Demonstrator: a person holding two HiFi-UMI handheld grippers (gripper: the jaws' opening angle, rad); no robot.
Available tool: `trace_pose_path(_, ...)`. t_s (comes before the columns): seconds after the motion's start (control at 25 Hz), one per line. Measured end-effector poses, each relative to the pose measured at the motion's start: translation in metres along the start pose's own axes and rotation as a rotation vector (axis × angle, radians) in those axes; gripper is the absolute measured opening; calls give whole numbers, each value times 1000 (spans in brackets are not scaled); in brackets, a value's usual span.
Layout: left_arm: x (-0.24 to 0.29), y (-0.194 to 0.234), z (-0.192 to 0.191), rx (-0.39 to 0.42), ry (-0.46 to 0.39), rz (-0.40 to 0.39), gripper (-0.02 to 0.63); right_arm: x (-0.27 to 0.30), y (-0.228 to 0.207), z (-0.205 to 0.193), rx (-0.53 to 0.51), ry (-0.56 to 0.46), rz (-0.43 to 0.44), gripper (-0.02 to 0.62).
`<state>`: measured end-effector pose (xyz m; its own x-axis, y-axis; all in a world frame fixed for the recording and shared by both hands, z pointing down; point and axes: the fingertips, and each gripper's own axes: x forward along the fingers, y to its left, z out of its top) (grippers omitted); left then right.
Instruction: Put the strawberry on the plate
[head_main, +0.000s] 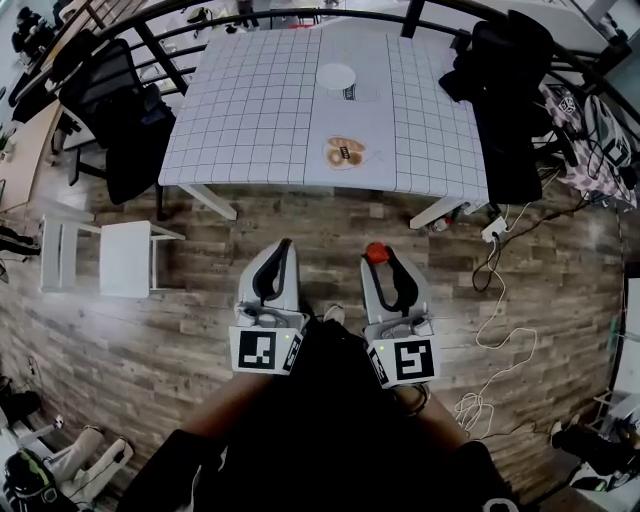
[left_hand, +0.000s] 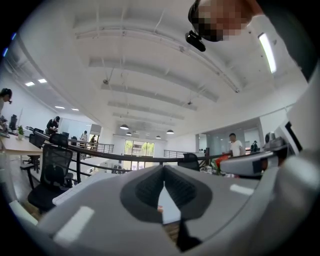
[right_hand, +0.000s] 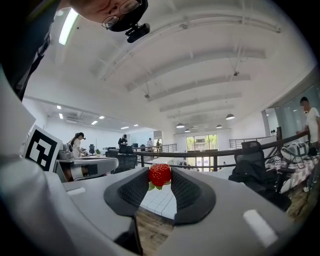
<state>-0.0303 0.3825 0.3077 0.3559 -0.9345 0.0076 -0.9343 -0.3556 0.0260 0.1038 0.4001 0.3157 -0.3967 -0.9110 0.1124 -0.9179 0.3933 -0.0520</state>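
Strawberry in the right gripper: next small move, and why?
Probably carry the right gripper forward toward the table. Its jaws are shut on the strawberry, held over the wooden floor short of the table, where a white round plate sits.

Wood-plank floor (head_main: 150, 340); grid-cloth table (head_main: 250, 110); black chair (head_main: 120, 110); white ceiling (left_hand: 150, 75).

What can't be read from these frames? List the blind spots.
- Head view: the flat brown thing on the table is too small to identify.
- Head view: the white round dish is too small to tell plate from bowl.
- Right gripper view: the strawberry and right gripper block most of the table; no plate shows.
- Left gripper view: the shut left gripper covers nearly all of the table.
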Motion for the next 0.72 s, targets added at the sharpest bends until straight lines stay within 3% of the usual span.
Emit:
trace_pose_path(0.28,20,-1,-20,-18,12,-14,9,14,-12,-9,11,-5,3,137)
trace_pose_path(0.48,28,-3,57,-43,32,-24,9,10,-13,66,19,22,1,137)
trace_pose_path(0.72,66,9,-28,-75,-2,-28,9,41,-44,-11,-27,31,-26,137)
